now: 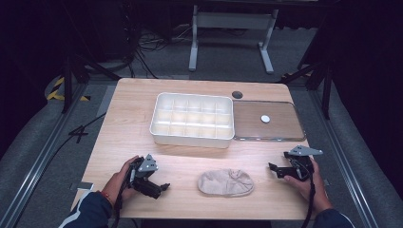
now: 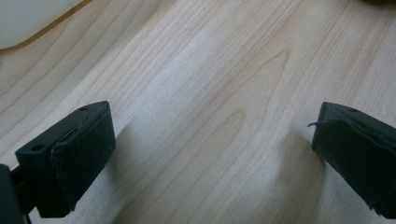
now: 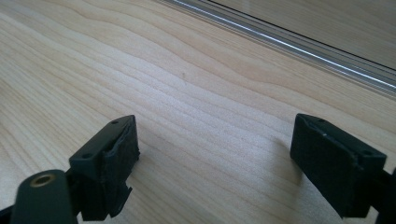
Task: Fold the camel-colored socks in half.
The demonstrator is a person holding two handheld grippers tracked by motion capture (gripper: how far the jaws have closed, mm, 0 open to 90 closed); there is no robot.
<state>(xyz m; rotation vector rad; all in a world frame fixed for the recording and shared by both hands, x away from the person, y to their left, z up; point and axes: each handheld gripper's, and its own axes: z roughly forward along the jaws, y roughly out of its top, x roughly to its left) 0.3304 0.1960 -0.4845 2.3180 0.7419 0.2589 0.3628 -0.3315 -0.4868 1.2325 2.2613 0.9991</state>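
Observation:
A white compartment box (image 1: 192, 137) with several cells sits in the middle of the wooden table (image 1: 128, 123). Its clear lid (image 1: 280, 130) lies flat to the right of it, with a small white disc (image 1: 265, 118) on it. A beige fabric bundle (image 1: 225, 182) lies near the front edge. My left gripper (image 1: 161, 187) rests low at the front left, open, with bare wood between its jaws (image 2: 210, 149). My right gripper (image 1: 273, 168) sits at the front right, also open over bare wood (image 3: 215, 154). The bundle lies between the two grippers, apart from both.
A round dark grommet (image 1: 237, 94) is set in the table behind the lid. The lid's edge (image 3: 289, 44) runs across the top of the right gripper view. A white box corner (image 2: 28, 21) shows in the left gripper view. Cables and a stand lie beyond the table.

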